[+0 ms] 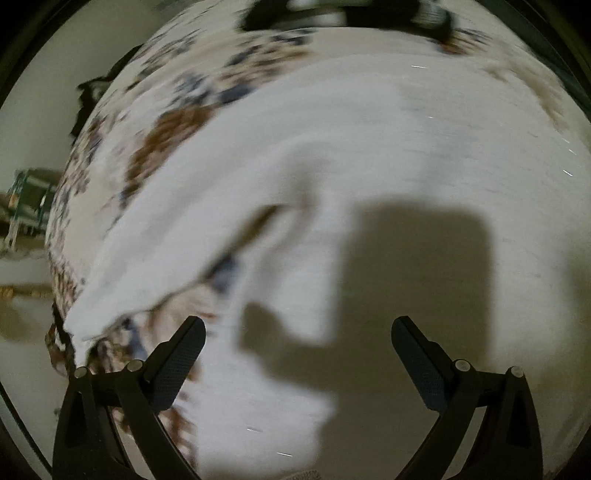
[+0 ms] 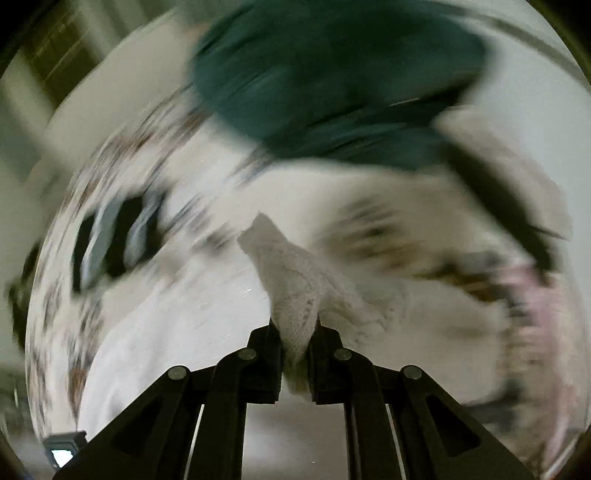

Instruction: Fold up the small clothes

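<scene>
A white garment (image 1: 369, 155) lies spread over a table with a flower-patterned cloth (image 1: 177, 125). One edge of it is turned up at the left (image 1: 155, 266). My left gripper (image 1: 298, 332) is open and empty just above the garment. My right gripper (image 2: 295, 332) is shut on a white knitted piece of cloth (image 2: 291, 280), which sticks up between its fingers. The right wrist view is blurred by motion.
A dark green garment (image 2: 332, 81) lies at the far side in the right wrist view, with a pink cloth (image 2: 535, 295) at the right. Dark clothes (image 1: 332, 14) lie at the far table edge. The floor and a green rack (image 1: 33, 195) show at the left.
</scene>
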A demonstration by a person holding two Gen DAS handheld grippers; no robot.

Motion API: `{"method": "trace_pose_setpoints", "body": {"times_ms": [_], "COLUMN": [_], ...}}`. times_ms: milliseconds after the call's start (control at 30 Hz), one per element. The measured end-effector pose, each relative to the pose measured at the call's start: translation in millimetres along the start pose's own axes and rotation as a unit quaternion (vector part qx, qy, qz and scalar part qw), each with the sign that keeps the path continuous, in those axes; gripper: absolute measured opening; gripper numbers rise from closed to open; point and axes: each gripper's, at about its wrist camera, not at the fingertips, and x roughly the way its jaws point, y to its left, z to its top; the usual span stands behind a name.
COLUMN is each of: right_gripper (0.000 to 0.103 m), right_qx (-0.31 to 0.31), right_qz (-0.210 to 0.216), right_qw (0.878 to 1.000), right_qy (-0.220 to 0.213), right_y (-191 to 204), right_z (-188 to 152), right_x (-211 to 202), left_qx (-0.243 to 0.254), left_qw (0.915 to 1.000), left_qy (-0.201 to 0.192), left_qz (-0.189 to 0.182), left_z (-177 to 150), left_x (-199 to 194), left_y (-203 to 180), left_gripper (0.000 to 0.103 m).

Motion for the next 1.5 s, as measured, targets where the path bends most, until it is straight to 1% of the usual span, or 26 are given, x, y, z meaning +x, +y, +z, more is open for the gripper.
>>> {"method": "trace_pose_setpoints", "body": {"times_ms": [100, 167, 233, 300, 367, 567, 633, 667, 700, 733, 767, 800, 867, 933, 1000, 1100, 1133, 1167, 1200, 1267, 1300, 1367, 1400, 1433, 1467, 1500], "right_gripper": [0.011, 0.011, 0.011, 0.011, 0.011, 0.011, 0.012, 0.018, 0.032, 0.041, 0.058, 0.062, 0.063, 0.067, 0.067, 0.067, 0.067, 0.067, 0.067, 0.067, 0.067, 0.067, 0.067, 0.067, 0.067, 0.067], "right_qx": [-0.091, -0.151, -0.196, -0.222, -0.232, -0.25, -0.247, -0.224, -0.192, -0.158, -0.127, -0.097, -0.055, -0.015, 0.009, 0.011, 0.01, 0.01, 0.01, 0.001, -0.007, -0.023, -0.027, -0.032, -0.038, -0.042], "right_qz": [0.013, 0.009, 0.004, 0.003, 0.004, -0.004, 0.005, 0.032, 0.067, 0.101, 0.117, 0.123, 0.122, 0.117, 0.106, 0.084, 0.075, 0.07, 0.069, 0.067, 0.067, 0.065, 0.065, 0.064, 0.058, 0.05], "right_qw": [0.995, 0.987, 0.979, 0.973, 0.97, 0.965, 0.963, 0.965, 0.966, 0.966, 0.968, 0.972, 0.976, 0.978, 0.978, 0.98, 0.98, 0.978, 0.977, 0.976, 0.975, 0.975, 0.975, 0.975, 0.975, 0.975], "right_qy": [0.05, 0.059, 0.056, 0.059, 0.066, 0.075, 0.104, 0.133, 0.159, 0.177, 0.182, 0.178, 0.172, 0.174, 0.178, 0.18, 0.186, 0.194, 0.201, 0.209, 0.21, 0.211, 0.212, 0.212, 0.212, 0.212], "right_y": [124.5, 188.8, 234.8, 266.6, 288.3, 311.4, 304.7, 294.0, 279.6, 262.3, 243.4, 220.4, 182.9, 146.7, 117.4, 92.5, 87.9, 84.6, 82.9, 84.8, 87.2, 95.7, 98.8, 101.9, 104.5, 105.6], "right_z": [-38.1, -57.2, -82.9, -102.3, -114.6, -134.2, -134.4, -130.3, -125.1, -119.0, -113.3, -106.9, -101.6, -102.6, -108.6, -122.6, -127.7, -133.4, -139.4, -150.7, -156.7, -166.5, -170.5, -174.6, -178.2, -180.0], "right_x": [65.1, 87.9, 101.1, 102.8, 108.7, 93.7, 88.5, 89.9, 88.9, 86.9, 80.9, 72.9, 57.4, 44.8, 36.7, 33.5, 35.8, 37.7, 39.8, 44.7, 47.6, 47.6, 47.6, 47.9, 48.5, 48.4], "left_qx": [-0.024, -0.033, -0.04, -0.047, -0.055, -0.078, -0.082, -0.087, -0.091, -0.099, -0.108, -0.118, -0.148, -0.185, -0.235, -0.326, -0.359, -0.391, -0.414, -0.472, -0.497, -0.545, -0.566, -0.585, -0.599, -0.606], "left_qw": [0.9996, 0.9993, 0.9991, 0.9989, 0.9985, 0.9967, 0.9962, 0.9958, 0.9954, 0.9945, 0.9933, 0.992, 0.9869, 0.9793, 0.9662, 0.9362, 0.923, 0.9078, 0.8963, 0.8638, 0.8469, 0.8123, 0.7971, 0.7843, 0.7746, 0.7706], "left_qy": [0.002, -0.001, -0.004, -0.003, 0.002, 0.016, 0.019, 0.018, 0.017, 0.015, 0.016, 0.018, 0.024, 0.038, 0.057, 0.082, 0.092, 0.104, 0.109, 0.117, 0.121, 0.116, 0.107, 0.092, 0.078, 0.075], "left_qz": [0.01, 0.015, 0.013, 0.009, 0.002, -0.014, -0.018, -0.022, -0.025, -0.032, -0.038, -0.044, -0.059, -0.073, -0.088, -0.102, -0.104, -0.11, -0.116, -0.133, -0.145, -0.173, -0.18, -0.185, -0.187, -0.183], "left_z": [0.9, 2.1, 3.7, 3.3, 2.5, 0.7, 0.3, -0.8, -2.3, -5.3, -9.1, -12.5, -23.8, -37.6, -55.2, -86.2, -97.5, -108.6, -115.9, -132.9, -137.9, -142.8, -143.0, -141.8, -140.7, -139.0], "left_x": [13.6, 21.6, 27.4, 33.9, 38.9, 51.9, 52.0, 49.7, 47.4, 43.6, 40.5, 38.2, 32.0, 30.6, 34.3, 49.0, 56.7, 65.4, 71.3, 87.7, 95.7, 107.7, 110.5, 111.1, 110.6, 111.3], "left_y": [39.5, 61.4, 73.9, 84.5, 92.0, 109.5, 117.4, 122.2, 126.3, 134.9, 144.3, 151.8, 174.5, 201.8, 233.7, 282.0, 296.9, 310.4, 319.3, 338.1, 345.0, 356.8, 362.2, 366.8, 371.1, 374.6], "left_gripper": [0.103, 0.103, 0.103, 0.103, 0.103, 0.103, 0.103, 0.103, 0.103, 0.103, 0.103, 0.103, 0.103, 0.103, 0.103, 0.103, 0.103, 0.103, 0.103, 0.103, 0.1, 0.095, 0.093, 0.088, 0.067, 0.043]}}
